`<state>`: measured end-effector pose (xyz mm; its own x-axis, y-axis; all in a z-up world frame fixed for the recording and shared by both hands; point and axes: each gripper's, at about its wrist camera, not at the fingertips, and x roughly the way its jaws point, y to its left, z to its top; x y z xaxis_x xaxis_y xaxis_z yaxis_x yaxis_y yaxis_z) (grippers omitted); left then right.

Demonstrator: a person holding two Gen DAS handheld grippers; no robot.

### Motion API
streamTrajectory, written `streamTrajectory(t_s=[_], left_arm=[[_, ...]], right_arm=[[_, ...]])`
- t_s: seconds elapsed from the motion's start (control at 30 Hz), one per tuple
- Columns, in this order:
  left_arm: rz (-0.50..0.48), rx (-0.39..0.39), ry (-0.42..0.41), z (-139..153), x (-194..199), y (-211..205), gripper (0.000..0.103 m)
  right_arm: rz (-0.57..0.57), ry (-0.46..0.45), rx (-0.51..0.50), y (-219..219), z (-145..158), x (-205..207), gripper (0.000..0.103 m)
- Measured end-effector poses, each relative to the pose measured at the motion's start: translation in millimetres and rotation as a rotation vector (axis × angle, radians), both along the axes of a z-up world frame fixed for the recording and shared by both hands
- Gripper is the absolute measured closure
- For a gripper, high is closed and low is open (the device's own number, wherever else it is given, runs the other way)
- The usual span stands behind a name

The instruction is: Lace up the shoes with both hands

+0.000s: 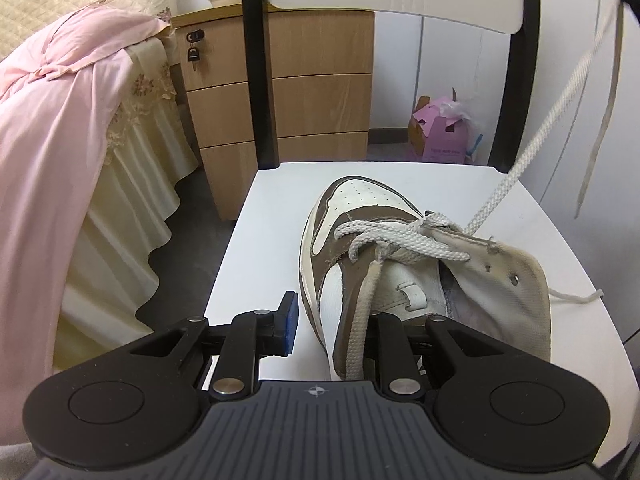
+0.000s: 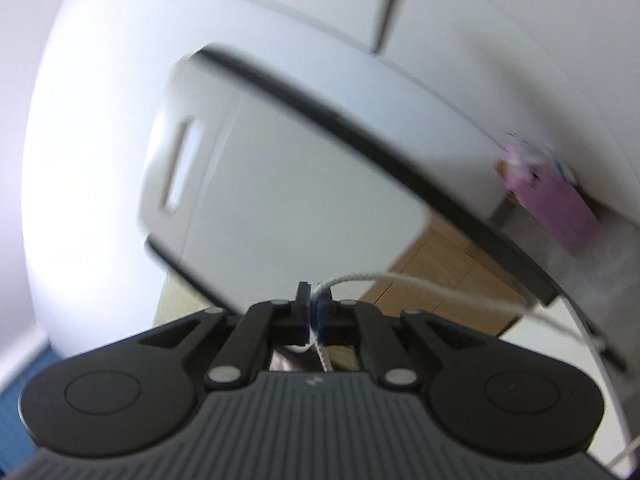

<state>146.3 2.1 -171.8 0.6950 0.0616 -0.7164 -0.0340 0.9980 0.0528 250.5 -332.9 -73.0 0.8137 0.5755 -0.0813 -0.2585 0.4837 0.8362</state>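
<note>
Nearest the lens, left gripper (image 1: 332, 332): jaws spread wide astride the shoe (image 1: 384, 264) heel on the white chair seat (image 1: 264, 240), gripping nothing, though one slack lace end (image 1: 360, 320) trails between them. Lower eyelets crossed and laced; upper eyelets (image 1: 514, 278) bare. Further right, taut lace (image 1: 560, 108) climbing away to the right gripper (image 2: 313, 316), jaws closed on lace (image 2: 320, 344). Likely mid pull-through; next, probably easing tension and feeding that end into a bare eyelet.
</note>
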Motion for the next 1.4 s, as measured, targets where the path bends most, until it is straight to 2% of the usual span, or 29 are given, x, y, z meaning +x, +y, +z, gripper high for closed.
streamTrajectory(t_s=[0.1,0.17,0.33,0.5,0.67,0.83,1.13,1.3,1.4], left_arm=[[-0.011,0.003,0.000,1,1,1,0.068],[-0.018,-0.002,-0.007,3,-5,5,0.056],[-0.055,-0.011,-0.018,8,-21,12,0.041],[-0.128,-0.006,-0.100,22,-47,8,0.027],[-0.190,0.001,-0.179,33,-61,-2,0.024],[-0.271,-0.030,-0.244,40,-68,-17,0.022],[-0.377,-0.034,-0.382,48,-81,-41,0.021],[-0.410,-0.056,-0.455,53,-85,-47,0.022],[-0.420,-0.088,-0.487,55,-87,-46,0.027]], right_arm=[[0.064,-0.034,-0.071,15,12,-8,0.099],[0.102,-0.040,-0.098,24,15,-14,0.100],[0.171,-0.054,-0.182,43,15,-29,0.100],[0.212,-0.050,-0.238,51,13,-38,0.100],[0.227,-0.053,-0.258,55,16,-54,0.100],[0.235,-0.053,-0.285,55,17,-62,0.100],[0.251,-0.015,-0.318,53,1,-79,0.099],[0.273,-0.011,-0.346,57,-2,-91,0.099],[0.297,-0.009,-0.360,61,-3,-98,0.099]])
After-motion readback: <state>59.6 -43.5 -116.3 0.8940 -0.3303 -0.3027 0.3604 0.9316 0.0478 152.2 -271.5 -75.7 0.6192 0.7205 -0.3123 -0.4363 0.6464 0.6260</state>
